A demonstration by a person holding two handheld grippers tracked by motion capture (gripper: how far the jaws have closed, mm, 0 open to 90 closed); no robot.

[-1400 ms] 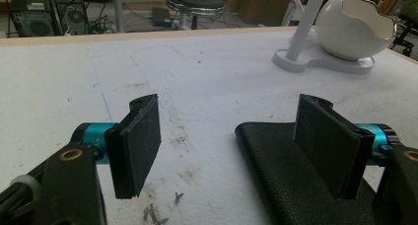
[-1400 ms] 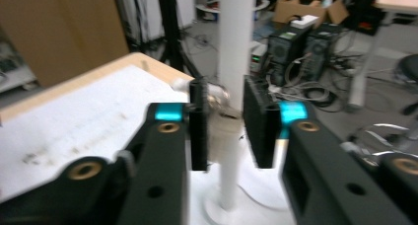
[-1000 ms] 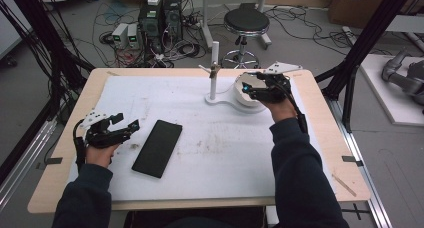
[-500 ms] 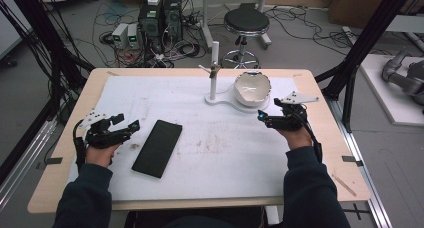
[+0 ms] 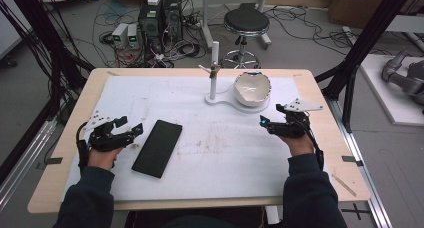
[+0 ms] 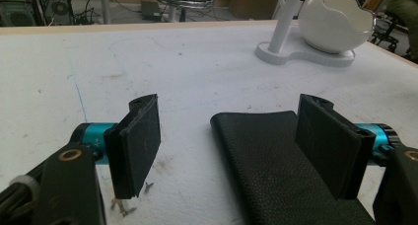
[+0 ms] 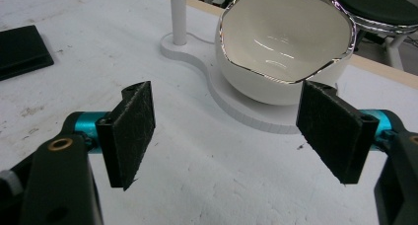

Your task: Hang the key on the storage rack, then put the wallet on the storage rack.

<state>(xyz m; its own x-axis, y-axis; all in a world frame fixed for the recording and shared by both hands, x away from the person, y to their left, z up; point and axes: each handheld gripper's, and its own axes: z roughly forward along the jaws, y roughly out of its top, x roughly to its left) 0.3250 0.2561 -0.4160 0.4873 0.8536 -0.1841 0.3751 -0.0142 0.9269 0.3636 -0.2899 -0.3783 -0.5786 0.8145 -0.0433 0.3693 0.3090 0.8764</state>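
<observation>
**Right tongs withdrawn from bowl; left tongs poised at black case**

Since the earlier frame, my right tongs (image 5: pixel 264 122) have pulled back from the white bowl (image 5: pixel 253 88) toward me and now hover over the surface (image 5: pixel 225 153), jaws spread and empty. Left tongs (image 6: pixel 229 146) have not shifted: spread, empty, the right jaw over the near end of the black case (image 5: pixel 157 148), which lies flat just beside them. To grip well, I judge I should straddle the case's narrow width squarely (leathery grain, likely good friction), lower fully, then close.
</observation>
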